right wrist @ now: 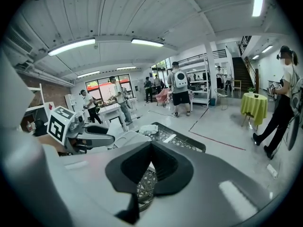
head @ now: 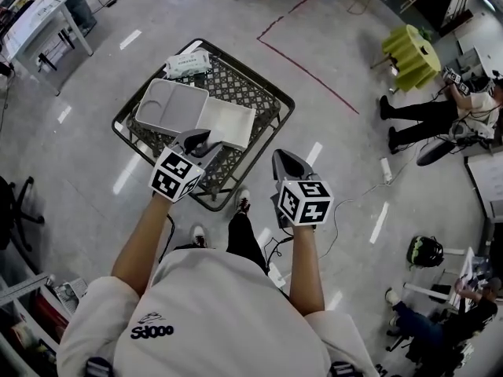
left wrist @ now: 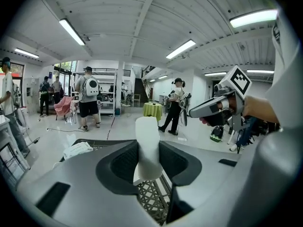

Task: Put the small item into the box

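Seen from above, I stand over a low black lattice table (head: 238, 82). At its far left end lies a white packet (head: 187, 63). Nearer me sits the grey box (head: 169, 104), open, with moulded compartments that look empty. A flat white panel (head: 228, 122) rests against its right side, perhaps the box's lid.

My left gripper (head: 201, 140) hovers over the table's near edge, just beside the box and the panel. In the left gripper view its jaws are clamped narrowly on the small item (left wrist: 147, 141), a pale white piece standing upright between them and rising past their tips. From the head view I cannot pick the item out.

To the right, my right gripper (head: 281, 158) hangs off the table's side, above the floor. Its jaws are pressed together with nothing between them.

My judgement is that the pickup is done and the item is lifted clear. The left gripper has yet to carry it over a compartment, lower it and release.
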Available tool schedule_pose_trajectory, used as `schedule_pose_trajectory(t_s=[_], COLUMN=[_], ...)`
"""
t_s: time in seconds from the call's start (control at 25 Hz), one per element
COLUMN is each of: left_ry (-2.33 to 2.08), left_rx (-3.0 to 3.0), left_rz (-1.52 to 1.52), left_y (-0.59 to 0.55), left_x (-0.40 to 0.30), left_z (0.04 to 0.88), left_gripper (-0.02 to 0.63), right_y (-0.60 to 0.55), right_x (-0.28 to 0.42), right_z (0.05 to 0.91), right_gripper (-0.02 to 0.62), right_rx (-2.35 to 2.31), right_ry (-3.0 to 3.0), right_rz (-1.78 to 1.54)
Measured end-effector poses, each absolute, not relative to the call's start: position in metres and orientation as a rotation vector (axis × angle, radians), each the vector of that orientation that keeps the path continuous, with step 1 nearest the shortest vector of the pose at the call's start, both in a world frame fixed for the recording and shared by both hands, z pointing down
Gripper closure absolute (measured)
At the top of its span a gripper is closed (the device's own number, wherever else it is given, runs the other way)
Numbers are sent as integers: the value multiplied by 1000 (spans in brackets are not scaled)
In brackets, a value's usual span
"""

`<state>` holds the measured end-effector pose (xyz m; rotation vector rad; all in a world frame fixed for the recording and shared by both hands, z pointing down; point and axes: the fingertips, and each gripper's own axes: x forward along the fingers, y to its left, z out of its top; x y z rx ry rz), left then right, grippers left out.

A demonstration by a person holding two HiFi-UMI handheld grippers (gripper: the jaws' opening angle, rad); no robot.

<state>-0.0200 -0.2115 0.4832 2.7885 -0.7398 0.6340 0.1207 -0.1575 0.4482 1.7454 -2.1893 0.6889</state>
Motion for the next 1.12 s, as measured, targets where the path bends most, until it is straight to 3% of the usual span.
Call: schedule_pose_trajectory(t_s=[0.6,1.12], left_ry=[-895,-873], left_rx=[2646,2516], left_rz=[761,1008], left_y=[-288,-323], left_x=[13,27], left_z=[545,629], left_gripper=[476,475], right_y=[-226,-270], right_x=[138,154], right_z=[481,538], right_gripper=[586,586], right_rx=[1470,1335], right_ry=[-2330,-2394], right_rz=[589,770])
